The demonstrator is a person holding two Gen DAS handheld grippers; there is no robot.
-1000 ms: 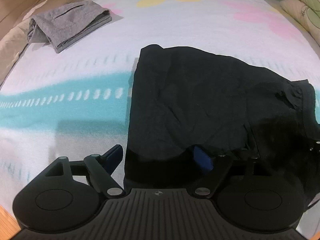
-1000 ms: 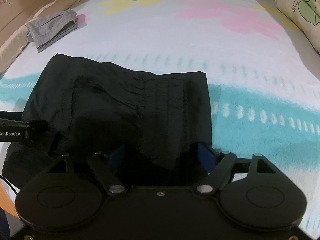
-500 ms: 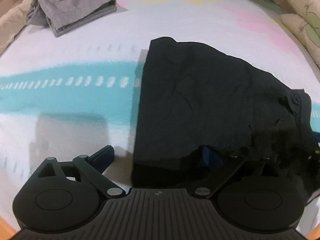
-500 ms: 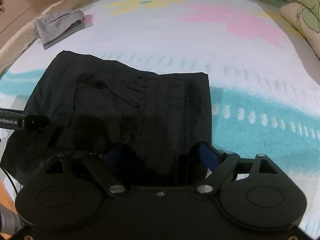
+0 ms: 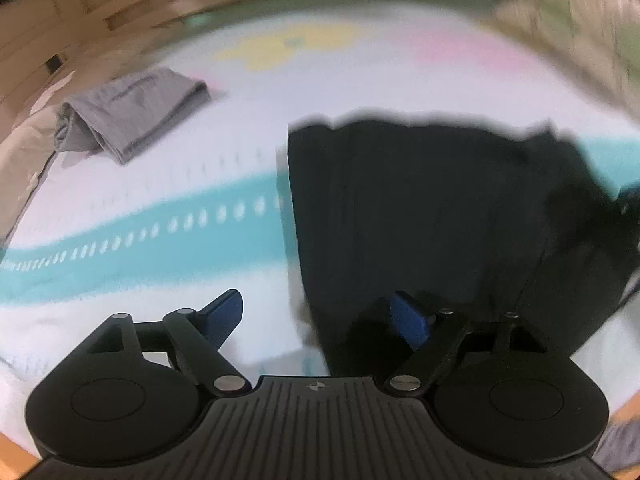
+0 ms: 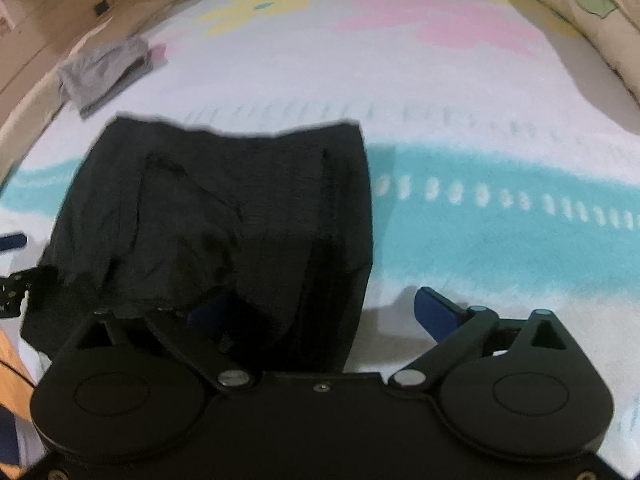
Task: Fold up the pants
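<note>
Black crumpled pants (image 6: 224,216) lie folded on the flowered bed (image 6: 460,92), so with both the left gripper (image 5: 320,316) and the right gripper (image 6: 316,308), its jaws just opened, released, we should lift clear without snagging cloth.

Black pants (image 6: 224,216) folded on flowered blanket (image 6: 460,92). Right gripper (image 6: 320,312) jaws just been opening, now wide apart; near pants edge between blue pads, unpressed. Grey garment (image 6: 104,72) far left.

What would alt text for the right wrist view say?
Black pants lie folded on a flowery bedspread, with the right gripper open over their near edge. Grey folded clothing sits far left, a pillow far right.
</note>
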